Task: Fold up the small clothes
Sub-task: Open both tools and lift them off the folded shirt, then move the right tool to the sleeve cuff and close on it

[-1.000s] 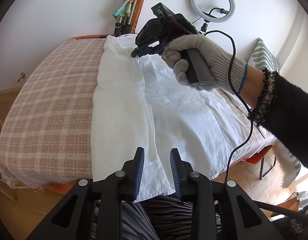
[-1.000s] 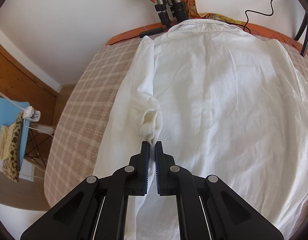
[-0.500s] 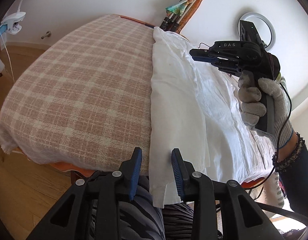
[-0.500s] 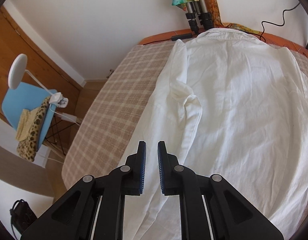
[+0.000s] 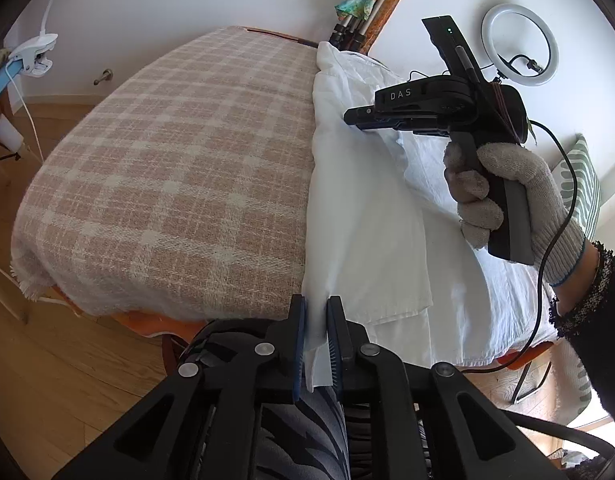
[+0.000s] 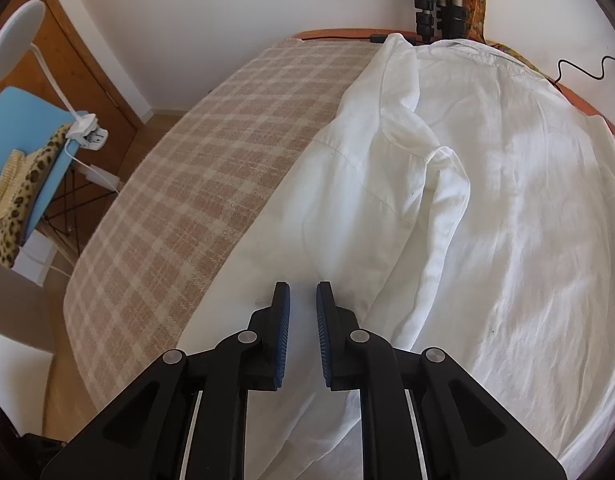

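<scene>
A white shirt [image 5: 367, 220] lies spread on the table under a pink plaid cloth [image 5: 167, 160], collar at the far end. My left gripper [image 5: 316, 320] is at the table's near edge, its jaws closing with the shirt's left hem corner pinched between the blue pads. My right gripper [image 5: 349, 116], held by a gloved hand [image 5: 507, 184], hovers over the shirt's left shoulder. In the right wrist view that gripper [image 6: 303, 292] has its jaws opening, nothing between them, just above the shirt [image 6: 507, 200]. A sleeve [image 6: 439, 200] lies folded inward on the shirt.
Tripod legs [image 5: 347, 28] and a ring light [image 5: 519, 44] stand against the far wall. A black cable [image 5: 547, 260] hangs from the right gripper across the shirt. A blue chair [image 6: 47, 176] with leopard fabric and a clip lamp [image 6: 15, 40] stands off the table's left.
My left gripper has shifted to the shirt's left hem and shut on it. My right gripper let go of the sleeve, opened a little and moved left over the shirt.
</scene>
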`<state>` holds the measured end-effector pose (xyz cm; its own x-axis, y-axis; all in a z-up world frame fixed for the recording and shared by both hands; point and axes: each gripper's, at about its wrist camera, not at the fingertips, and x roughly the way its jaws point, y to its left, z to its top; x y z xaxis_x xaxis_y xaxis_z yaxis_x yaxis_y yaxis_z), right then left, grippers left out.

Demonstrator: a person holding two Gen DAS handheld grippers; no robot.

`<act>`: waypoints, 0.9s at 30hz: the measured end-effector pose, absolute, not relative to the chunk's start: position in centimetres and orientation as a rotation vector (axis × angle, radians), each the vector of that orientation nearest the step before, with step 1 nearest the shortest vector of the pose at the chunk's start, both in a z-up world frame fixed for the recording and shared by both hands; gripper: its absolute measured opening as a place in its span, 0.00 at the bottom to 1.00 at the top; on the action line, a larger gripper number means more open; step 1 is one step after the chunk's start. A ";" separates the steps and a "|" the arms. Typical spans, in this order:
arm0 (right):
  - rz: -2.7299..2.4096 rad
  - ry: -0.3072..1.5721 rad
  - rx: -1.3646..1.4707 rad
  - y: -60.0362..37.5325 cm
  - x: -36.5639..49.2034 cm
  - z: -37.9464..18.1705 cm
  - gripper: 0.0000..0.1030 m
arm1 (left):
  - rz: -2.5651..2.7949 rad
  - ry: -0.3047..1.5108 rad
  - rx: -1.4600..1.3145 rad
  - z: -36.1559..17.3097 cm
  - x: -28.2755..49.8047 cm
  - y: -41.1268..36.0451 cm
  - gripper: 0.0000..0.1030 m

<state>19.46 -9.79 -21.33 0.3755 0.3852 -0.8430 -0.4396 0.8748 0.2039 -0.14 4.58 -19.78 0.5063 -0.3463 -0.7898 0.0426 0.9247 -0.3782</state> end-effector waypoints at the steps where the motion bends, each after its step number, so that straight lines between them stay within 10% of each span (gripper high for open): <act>1: 0.533 1.063 -0.047 -10.0 19.3 -21.0 0.14 | -0.234 1.004 -0.327 -19.3 -0.3 4.7 0.15; 20: 0.399 0.663 -0.012 -26.0 8.8 -9.8 0.69 | -0.347 0.747 -0.125 -12.0 -0.1 -1.4 0.34; 27: 0.205 0.752 0.017 -36.2 6.0 -11.5 0.70 | -0.468 0.763 -0.101 -12.2 0.9 -7.3 0.36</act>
<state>6.01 -36.17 -11.54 0.7114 0.1907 -0.6764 -0.1784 0.9800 0.0887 0.85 -7.28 -12.16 0.6256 -0.4428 -0.6423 0.3708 0.8931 -0.2546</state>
